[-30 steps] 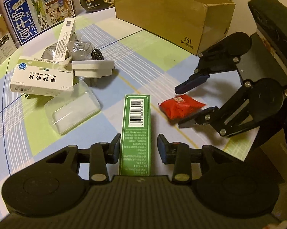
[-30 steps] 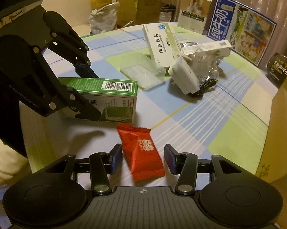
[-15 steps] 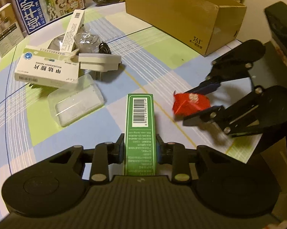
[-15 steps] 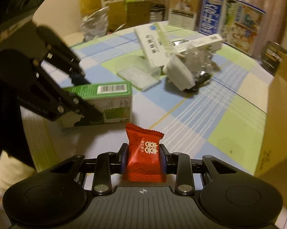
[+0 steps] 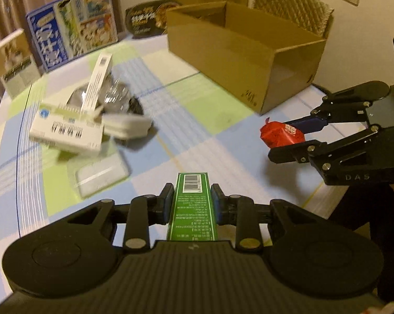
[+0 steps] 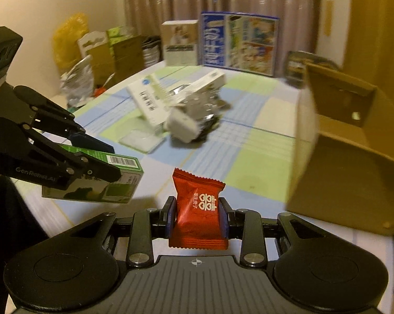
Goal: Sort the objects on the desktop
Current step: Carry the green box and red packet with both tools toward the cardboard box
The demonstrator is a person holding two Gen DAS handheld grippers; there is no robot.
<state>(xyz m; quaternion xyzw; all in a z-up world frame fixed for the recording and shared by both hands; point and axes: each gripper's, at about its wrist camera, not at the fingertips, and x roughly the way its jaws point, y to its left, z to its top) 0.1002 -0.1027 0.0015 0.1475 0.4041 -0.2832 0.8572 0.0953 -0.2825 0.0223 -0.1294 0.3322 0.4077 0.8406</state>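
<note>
The left gripper (image 5: 192, 201) and the right gripper (image 6: 197, 218) are both angling downward above the surface (image 5: 186, 120), each with jaws clamping an item.

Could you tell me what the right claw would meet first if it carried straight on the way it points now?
Probably bare tablecloth just ahead of the held red candy packet; the white charger lies farther along that line, though depth is unclear.

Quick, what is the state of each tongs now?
Left tongs: closed on the green box.
Right tongs: closed on the red candy packet.
</note>
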